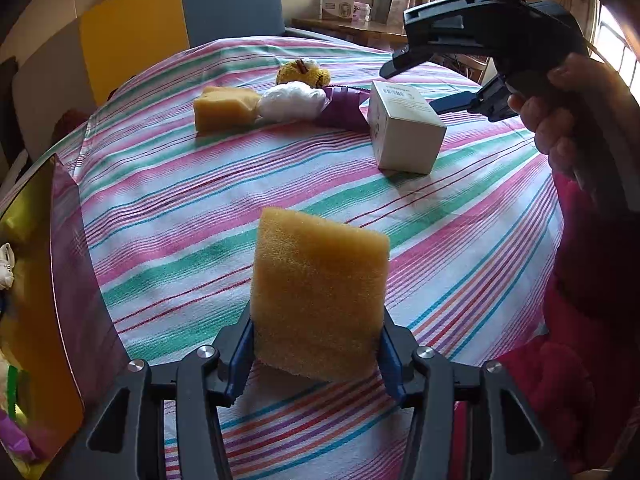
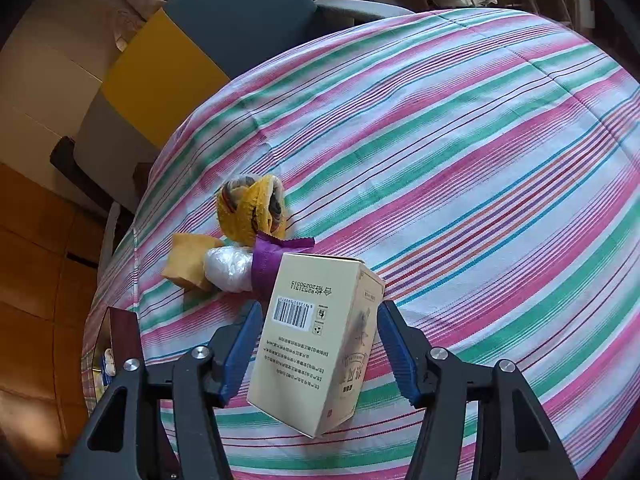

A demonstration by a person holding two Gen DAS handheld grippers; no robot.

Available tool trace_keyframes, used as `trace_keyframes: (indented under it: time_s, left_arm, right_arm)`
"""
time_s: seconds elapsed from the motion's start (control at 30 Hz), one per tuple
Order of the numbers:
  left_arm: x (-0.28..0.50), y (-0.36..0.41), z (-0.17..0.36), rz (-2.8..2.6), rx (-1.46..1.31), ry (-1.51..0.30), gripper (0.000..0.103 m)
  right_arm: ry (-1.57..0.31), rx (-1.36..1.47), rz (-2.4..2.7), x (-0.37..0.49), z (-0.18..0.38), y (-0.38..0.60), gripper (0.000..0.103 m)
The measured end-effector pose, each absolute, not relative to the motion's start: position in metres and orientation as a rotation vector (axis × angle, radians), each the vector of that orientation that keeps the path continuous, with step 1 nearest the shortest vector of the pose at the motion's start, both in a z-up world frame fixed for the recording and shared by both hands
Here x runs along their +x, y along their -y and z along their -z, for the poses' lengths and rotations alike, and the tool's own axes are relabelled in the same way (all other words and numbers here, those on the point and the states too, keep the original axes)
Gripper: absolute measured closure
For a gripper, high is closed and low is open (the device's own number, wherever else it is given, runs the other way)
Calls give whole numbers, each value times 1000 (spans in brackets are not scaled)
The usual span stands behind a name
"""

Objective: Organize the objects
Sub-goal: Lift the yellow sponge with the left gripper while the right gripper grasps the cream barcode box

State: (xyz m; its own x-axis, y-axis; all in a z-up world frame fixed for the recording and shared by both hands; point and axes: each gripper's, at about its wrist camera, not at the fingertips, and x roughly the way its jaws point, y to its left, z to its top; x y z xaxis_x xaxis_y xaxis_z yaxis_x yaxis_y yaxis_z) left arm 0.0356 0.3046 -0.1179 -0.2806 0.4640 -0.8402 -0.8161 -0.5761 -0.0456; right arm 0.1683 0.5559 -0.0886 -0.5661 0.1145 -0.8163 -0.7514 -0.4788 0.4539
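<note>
My left gripper is shut on a yellow sponge and holds it upright above the striped tablecloth. My right gripper is open, its blue pads on either side of a cream carton box with a barcode; the pads stand apart from its sides. That box stands on the table in the left wrist view, with the right gripper above it. Farther back lie a second yellow sponge, a white plastic wad, a purple ribbon and a yellow knitted toy.
A purple-sided box with a gold lining stands at the table's left edge, items inside. A blue and yellow chair stands behind the table. A side table with a white carton is at the back.
</note>
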Motion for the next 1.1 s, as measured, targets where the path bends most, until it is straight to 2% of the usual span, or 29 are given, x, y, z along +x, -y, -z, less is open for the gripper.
trace_keyframes:
  time_s: [0.13, 0.27, 0.53, 0.6, 0.63, 0.73, 1.1]
  left_arm:
    - [35, -305, 120, -1951, -1084, -514, 50]
    - [35, -306, 121, -1955, -1075, -513, 50]
    - [34, -304, 122, -1965, -1065, -498, 49]
    - [35, -304, 123, -1968, -1058, -495, 49]
    - [34, -304, 123, -1968, -1058, -491, 49]
    - [33, -304, 123, -1966, -1062, -482, 49]
    - [30, -305, 123, -1965, -1062, -482, 49]
  right_arm:
    - [-1116, -977, -2124, 166, 81, -548, 20]
    - [-1047, -1003, -2143, 156, 79, -540, 16]
    - [-898, -1111, -2111, 140, 90, -533, 15]
    - [-888, -1175, -2107, 134, 97, -530, 20]
    - [-860, -1220, -2092, 131, 102, -529, 38]
    - [-812, -1207, -2080, 135, 99, -530, 49]
    - [-700, -1248, -2066, 135, 96, -524, 51]
